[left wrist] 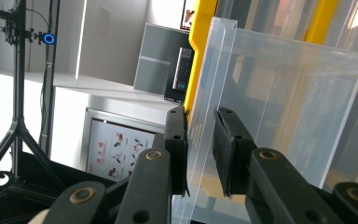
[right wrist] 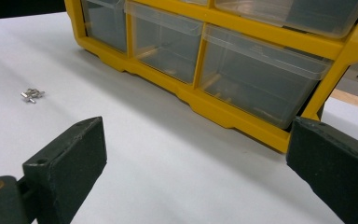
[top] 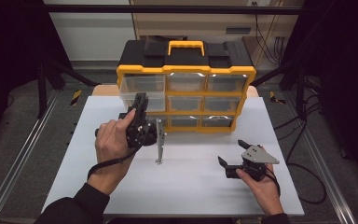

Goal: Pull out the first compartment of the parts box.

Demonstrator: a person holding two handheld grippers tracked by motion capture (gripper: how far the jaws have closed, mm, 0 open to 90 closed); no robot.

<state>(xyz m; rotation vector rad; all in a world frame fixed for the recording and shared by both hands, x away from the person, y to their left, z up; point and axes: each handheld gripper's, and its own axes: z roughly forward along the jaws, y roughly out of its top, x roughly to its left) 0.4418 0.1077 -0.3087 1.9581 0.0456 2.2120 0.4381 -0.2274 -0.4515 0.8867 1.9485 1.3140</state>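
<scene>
**High view: left gripper at the pulled-out top-left drawer**

High view shows a yellow-and-black drawer organizer [top: 185, 84] standing at the far side of a white table [top: 191, 186]. Its top-left clear drawer [top: 144, 91] sticks out toward the person, ahead of its neighbours. The left gripper [top: 141, 101] reaches up to the front of that drawer, the hand [top: 113, 140] wrapped around its body.

From the left gripper view, the drawer's thin transparent front wall [left wrist: 200, 140] stands in the gap between the two black jaws. The jaws are narrow around it, yet I cannot tell whether both pads [left wrist: 227, 149] press on the plastic or a sliver of space remains on one side.

The right gripper [top: 234, 157] rests low on the table near the right front, well apart from the organizer, its jaws spread wide and holding nothing. Its own view looks at the bottom row of drawers [right wrist: 256, 74] and a small metal part [right wrist: 31, 94] lying on the table.

A thin metal piece [top: 160, 142] stands upright on the table just in front of the organizer, beside the left hand.

The step in hand looks like working the top-left drawer by its front lip. The next move probably calls for a firm pinch on that thin wall, then a straight pull or push along the drawer's track; any sideways twist could jam the drawer or let the slick plastic slip out.
</scene>
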